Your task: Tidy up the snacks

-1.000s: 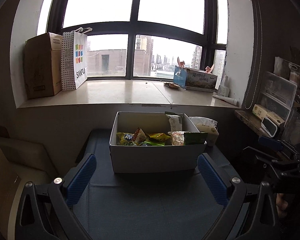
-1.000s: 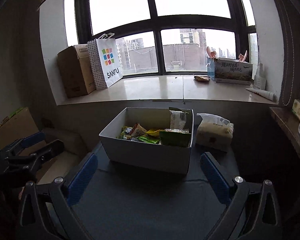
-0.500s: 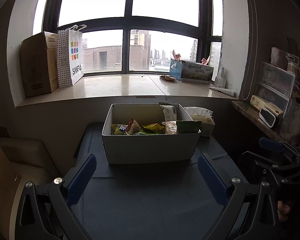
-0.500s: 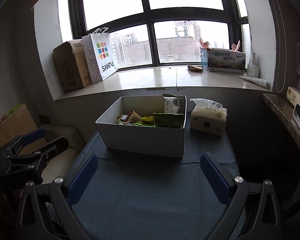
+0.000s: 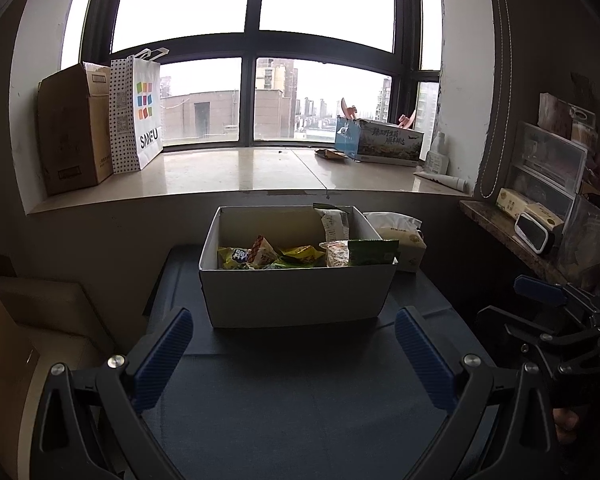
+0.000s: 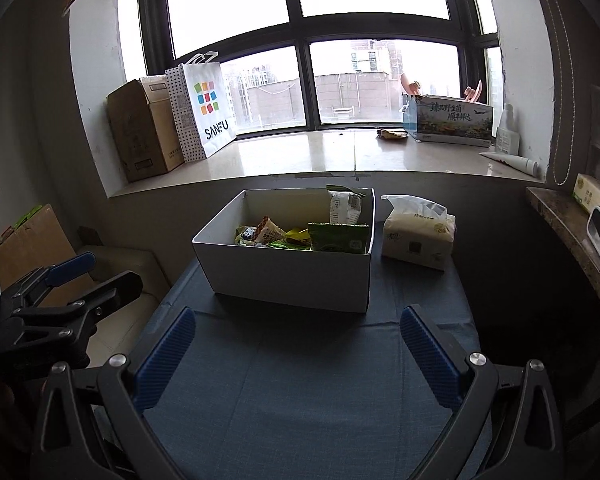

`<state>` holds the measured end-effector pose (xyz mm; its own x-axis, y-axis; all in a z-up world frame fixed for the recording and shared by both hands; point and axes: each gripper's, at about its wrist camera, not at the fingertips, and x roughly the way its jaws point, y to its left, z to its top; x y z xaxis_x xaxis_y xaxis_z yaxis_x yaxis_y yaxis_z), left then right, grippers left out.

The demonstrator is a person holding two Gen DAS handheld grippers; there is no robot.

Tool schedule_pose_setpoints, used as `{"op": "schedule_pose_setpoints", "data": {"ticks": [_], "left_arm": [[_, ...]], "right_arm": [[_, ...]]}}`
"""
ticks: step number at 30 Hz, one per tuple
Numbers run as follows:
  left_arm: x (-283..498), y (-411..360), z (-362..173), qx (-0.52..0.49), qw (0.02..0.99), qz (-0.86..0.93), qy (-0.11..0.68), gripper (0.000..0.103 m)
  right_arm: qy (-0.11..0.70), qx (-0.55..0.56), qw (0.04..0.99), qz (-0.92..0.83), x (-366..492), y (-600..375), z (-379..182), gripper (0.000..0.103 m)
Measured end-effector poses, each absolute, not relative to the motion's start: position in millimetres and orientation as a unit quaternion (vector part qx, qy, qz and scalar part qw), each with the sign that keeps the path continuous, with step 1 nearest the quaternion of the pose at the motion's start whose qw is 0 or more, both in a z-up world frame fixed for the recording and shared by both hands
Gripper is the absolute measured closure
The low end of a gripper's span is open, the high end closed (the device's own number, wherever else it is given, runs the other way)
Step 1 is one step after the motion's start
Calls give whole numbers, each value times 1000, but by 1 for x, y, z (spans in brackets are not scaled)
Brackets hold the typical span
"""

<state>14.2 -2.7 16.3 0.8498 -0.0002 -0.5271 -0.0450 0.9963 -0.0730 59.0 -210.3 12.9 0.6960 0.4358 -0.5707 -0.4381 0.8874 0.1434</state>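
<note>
A white cardboard box (image 5: 296, 296) stands on the blue-grey table mat (image 5: 300, 400) and holds several snack packets (image 5: 276, 256); it also shows in the right wrist view (image 6: 292, 280), with a green packet (image 6: 338, 238) at its right end. My left gripper (image 5: 296, 356) is open and empty, held back from the box's front wall. My right gripper (image 6: 298, 356) is open and empty, also short of the box. Each gripper shows at the edge of the other's view.
A pack of tissues (image 6: 418, 236) lies right of the box. On the window sill (image 5: 236, 172) stand a brown carton (image 5: 72, 128), a SANFU paper bag (image 5: 140, 116) and a printed box (image 5: 380, 140). A cluttered shelf (image 5: 512, 236) is at the right.
Both grippers have pulled back and risen a little from the box, so it looks smaller and more table mat shows. Jaws stay open.
</note>
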Motion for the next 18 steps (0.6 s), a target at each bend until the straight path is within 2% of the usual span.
{"op": "schedule_pose_setpoints", "data": {"ticks": [18], "left_arm": [[15,-2,16,-40,960,11,278,0]], "right_arm": [[310,-1,921,237,58,-210,12,0]]}}
